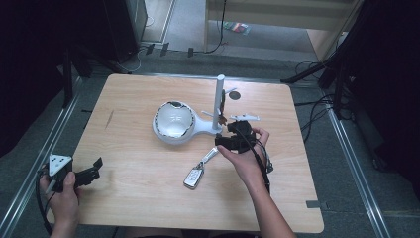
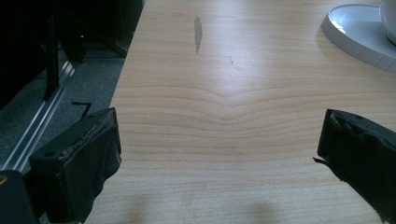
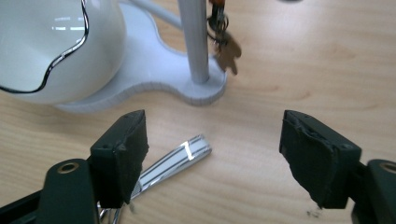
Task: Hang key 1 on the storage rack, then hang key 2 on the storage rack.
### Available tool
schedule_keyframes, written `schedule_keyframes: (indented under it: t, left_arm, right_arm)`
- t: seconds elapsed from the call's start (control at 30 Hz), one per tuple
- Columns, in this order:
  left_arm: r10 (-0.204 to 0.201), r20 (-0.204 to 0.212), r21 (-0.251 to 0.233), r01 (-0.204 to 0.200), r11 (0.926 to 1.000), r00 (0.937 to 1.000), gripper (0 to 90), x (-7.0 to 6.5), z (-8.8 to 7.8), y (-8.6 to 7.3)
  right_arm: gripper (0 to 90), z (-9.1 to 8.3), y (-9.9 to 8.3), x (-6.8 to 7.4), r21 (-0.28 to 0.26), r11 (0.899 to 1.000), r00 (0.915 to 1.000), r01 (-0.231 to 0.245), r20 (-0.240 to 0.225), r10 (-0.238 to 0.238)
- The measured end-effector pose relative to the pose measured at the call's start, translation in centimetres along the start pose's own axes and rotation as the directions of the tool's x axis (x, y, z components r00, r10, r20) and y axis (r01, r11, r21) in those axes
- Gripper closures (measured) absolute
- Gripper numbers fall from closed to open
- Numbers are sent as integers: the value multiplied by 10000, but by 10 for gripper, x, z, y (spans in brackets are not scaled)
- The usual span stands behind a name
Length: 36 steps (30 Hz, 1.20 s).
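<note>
Both claws wide, holding nothing.
I see my right claw (image 3: 212,154) above the car key (image 1: 194,177), my left claw (image 2: 217,161) over the bare table (image 1: 138,188).

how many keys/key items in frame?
2. A car key fob with a silver strap lies flat on the table near the right claw. A brown key hangs on the white stand's post. More may be hidden behind it.

The right claw (image 3: 212,154) gapes wide over the wooden bench (image 3: 303,70). A silver metal strip (image 3: 180,158) lies by its left jaw. Beyond, a white bowl (image 3: 51,42) sits on a white stand (image 3: 154,70) with an upright pole (image 3: 194,37).
</note>
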<state>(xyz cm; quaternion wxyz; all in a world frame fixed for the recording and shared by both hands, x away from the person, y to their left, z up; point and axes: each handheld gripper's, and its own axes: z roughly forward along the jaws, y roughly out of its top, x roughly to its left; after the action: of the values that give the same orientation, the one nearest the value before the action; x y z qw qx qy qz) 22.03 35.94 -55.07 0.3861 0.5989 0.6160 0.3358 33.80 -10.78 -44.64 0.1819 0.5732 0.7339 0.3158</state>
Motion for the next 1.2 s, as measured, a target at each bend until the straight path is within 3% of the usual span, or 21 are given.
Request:
schedule_keyframes:
  t: [0.13, 0.17, 0.2, 0.27, 0.3, 0.37, 0.47, 0.63, 0.97, 1.2]
  left_arm:
    - [4, -2, 16, -4, 10000, 10000, 0, 0, 0, 0]
    - [5, 3, 18, -5, 10000, 10000, 0, 0, 0, 0]
    - [32, 23, 29, -32, 10000, 10000, 0, 0, 0, 0]
    - [47, 21, 35, -47, 10000, 10000, 0, 0, 0, 0]
    - [52, 14, 34, -53, 10000, 10000, 0, 0, 0, 0]
    - [52, 26, 31, -53, 10000, 10000, 0, 0, 0, 0]
    - [45, 40, 47, -45, 10000, 10000, 0, 0, 0, 0]
    - [21, 50, 29, -21, 10000, 10000, 0, 0, 0, 0]
    - [-21, 42, 46, 21, 10000, 10000, 0, 0, 1, 1]
    - [-39, 41, 43, 39, 10000, 10000, 0, 0, 1, 1]
  right_arm:
    - [189, 1, 0, -3, 546, 9965, 9975, -626, -283, 643]
    - [189, 1, 0, -3, 546, 9965, 9975, -626, -283, 643]
    - [151, 0, 0, -4, 776, 9916, 9940, -1034, -271, 1058]
    - [138, 0, 0, -5, 812, 9899, 9928, -1161, -206, 1181]
    - [126, 1, 1, -6, 978, 9837, 9879, -1510, -213, 1538]
    - [114, 1, 1, -7, 1152, 9801, 9861, -1613, -201, 1647]
    - [93, 4, -1, -9, 1692, 9672, 9792, -1893, -402, 1987]
    - [99, 6, -4, -8, 1772, 9617, 9748, -2093, -403, 2196]
    - [149, 9, -10, 0, 2009, 9569, 9763, -2099, -94, 2161]
    - [176, 15, -14, 5, 2280, 9487, 9735, -2192, -132, 2281]
